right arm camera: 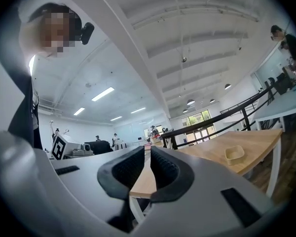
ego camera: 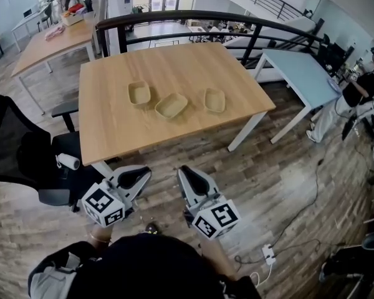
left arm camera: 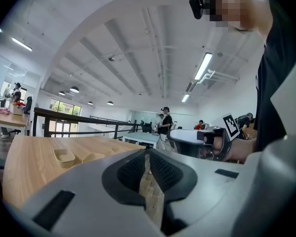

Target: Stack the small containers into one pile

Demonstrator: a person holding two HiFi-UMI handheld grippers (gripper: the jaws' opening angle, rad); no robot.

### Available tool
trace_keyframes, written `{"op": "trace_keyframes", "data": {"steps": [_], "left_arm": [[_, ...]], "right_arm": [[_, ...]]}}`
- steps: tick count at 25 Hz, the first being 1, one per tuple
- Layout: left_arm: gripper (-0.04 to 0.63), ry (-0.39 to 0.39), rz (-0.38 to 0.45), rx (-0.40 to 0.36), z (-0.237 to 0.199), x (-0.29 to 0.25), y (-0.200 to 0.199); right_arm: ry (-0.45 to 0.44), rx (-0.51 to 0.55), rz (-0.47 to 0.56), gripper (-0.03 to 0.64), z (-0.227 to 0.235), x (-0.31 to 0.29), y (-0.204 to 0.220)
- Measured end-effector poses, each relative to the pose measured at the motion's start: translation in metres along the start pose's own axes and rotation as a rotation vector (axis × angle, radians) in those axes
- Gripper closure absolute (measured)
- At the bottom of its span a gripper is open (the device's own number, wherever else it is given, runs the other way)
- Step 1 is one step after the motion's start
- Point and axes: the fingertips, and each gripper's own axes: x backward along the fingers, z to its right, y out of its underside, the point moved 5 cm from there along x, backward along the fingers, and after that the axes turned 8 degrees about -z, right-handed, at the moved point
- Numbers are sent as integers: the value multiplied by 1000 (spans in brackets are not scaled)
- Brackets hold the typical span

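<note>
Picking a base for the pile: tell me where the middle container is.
In the head view, the middle container sits near the centre of the wooden table, between the left container and the right container, slightly nearer the person.

My left gripper [ego camera: 147, 171] and right gripper [ego camera: 182, 169] wear smooth, matt grey plastic shells; the pads [left arm camera: 133, 171] inside are black, ribbed and rubbery-looking. The cubes [ego camera: 103, 205] [ego camera: 216, 218] are matt white with black print. Before me, the table [ego camera: 112, 117] shows pale wood with a fine grain and a satin finish, on white painted legs [ego camera: 246, 131] that look like metal. The three containers [ego camera: 139, 93] [ego camera: 171, 105] [ego camera: 214, 99] are matt beige, like pressed pulp. The floor [ego camera: 299, 185] is darker, streaky wood-look plank with a slight sheen. The railing [ego camera: 174, 14] is glossy black, seemingly metal. The chair [ego camera: 15, 145] has a black, mesh-like back.
</note>
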Motion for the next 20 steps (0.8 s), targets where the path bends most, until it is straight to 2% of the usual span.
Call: {"op": "trace_keyframes", "data": {"steps": [3,8,14,20], "left_arm": [[558,7,-8,-7,-17,4,2],[558,6,-13,22,-44,5,8],[558,19,-27,51,-58,-1,14],[557,-49,-47,62,-83,-9,18]], "right_arm": [[0,6,-8,584,-3,-17,1],[11,9,-42,584,-4,-40,5],[26,14,-79,584,4,-54,4],[-18,26,-95,584,36,-86,2]]}}
